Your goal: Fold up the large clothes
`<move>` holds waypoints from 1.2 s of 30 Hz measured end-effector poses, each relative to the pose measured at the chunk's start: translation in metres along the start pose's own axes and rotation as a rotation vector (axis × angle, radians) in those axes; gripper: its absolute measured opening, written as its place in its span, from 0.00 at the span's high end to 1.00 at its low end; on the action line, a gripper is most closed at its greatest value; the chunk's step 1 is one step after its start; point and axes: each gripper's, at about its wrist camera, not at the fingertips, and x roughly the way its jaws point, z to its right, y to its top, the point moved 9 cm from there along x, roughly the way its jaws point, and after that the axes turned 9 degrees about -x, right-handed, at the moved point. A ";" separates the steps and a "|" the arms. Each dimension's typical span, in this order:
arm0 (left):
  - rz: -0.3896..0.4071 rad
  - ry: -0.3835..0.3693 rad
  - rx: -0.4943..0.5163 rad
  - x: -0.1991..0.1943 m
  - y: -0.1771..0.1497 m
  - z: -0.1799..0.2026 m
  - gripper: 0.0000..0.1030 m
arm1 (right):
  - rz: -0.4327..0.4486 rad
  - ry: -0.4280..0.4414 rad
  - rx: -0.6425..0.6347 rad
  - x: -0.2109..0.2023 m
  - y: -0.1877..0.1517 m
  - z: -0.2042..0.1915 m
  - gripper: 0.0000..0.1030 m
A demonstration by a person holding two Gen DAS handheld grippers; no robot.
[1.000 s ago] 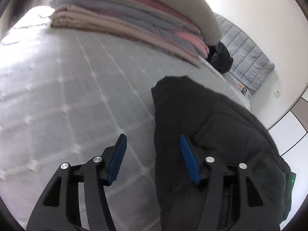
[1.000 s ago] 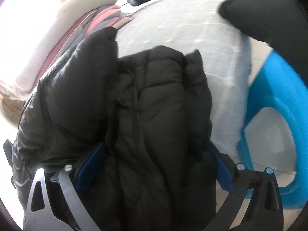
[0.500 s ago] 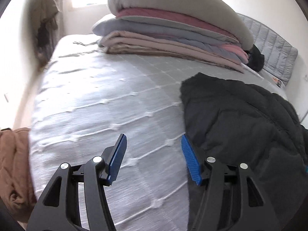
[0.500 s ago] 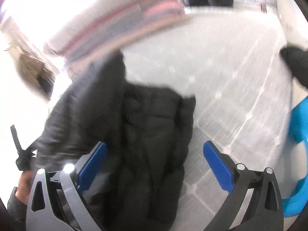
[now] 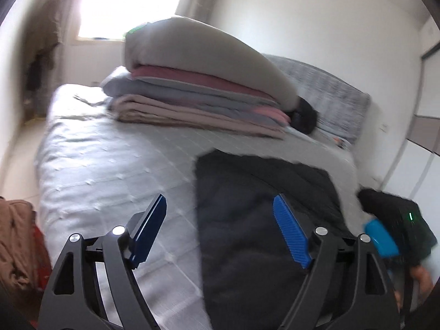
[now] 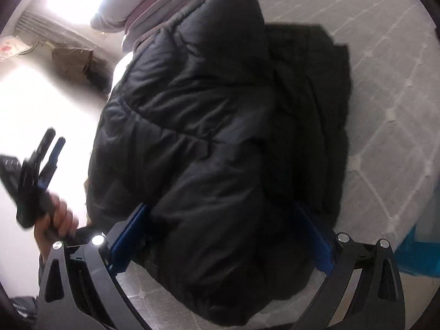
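A black puffer jacket (image 6: 220,126) lies bunched near the edge of the bed's grey quilted cover (image 5: 115,170). In the left wrist view the jacket (image 5: 261,192) takes up the lower right. My left gripper (image 5: 220,198) hovers above the bed, its jaws opening, nothing between them; its right finger hangs over the jacket's edge. My right gripper (image 6: 221,206) stands wide, with the jacket's bulk bulging up between its blue pads (image 6: 129,236). A hand holds the left gripper (image 6: 53,137) off to the jacket's left.
A tall stack of folded blankets (image 5: 206,90) sits at the far side of the bed by a grey headboard (image 5: 335,101). A brown garment (image 5: 13,242) hangs beside the bed's left edge. A blue plastic item (image 6: 418,250) stands off the bed's right side.
My left gripper has pulled back and risen, and its jaws stand wider. My right gripper has swung over the jacket, whose bulk now fills the gap between its fingers.
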 end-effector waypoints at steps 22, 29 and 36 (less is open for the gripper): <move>-0.313 -0.020 0.125 0.028 -0.095 0.040 0.25 | 0.027 -0.064 0.160 -0.021 -0.015 0.045 0.06; -0.289 -0.016 0.158 -0.002 -0.085 0.035 0.19 | 0.240 -0.098 0.146 -0.076 -0.007 0.040 0.06; -0.280 -0.016 0.052 -0.030 -0.086 0.022 0.18 | 0.482 -0.210 0.025 -0.129 -0.009 -0.002 0.06</move>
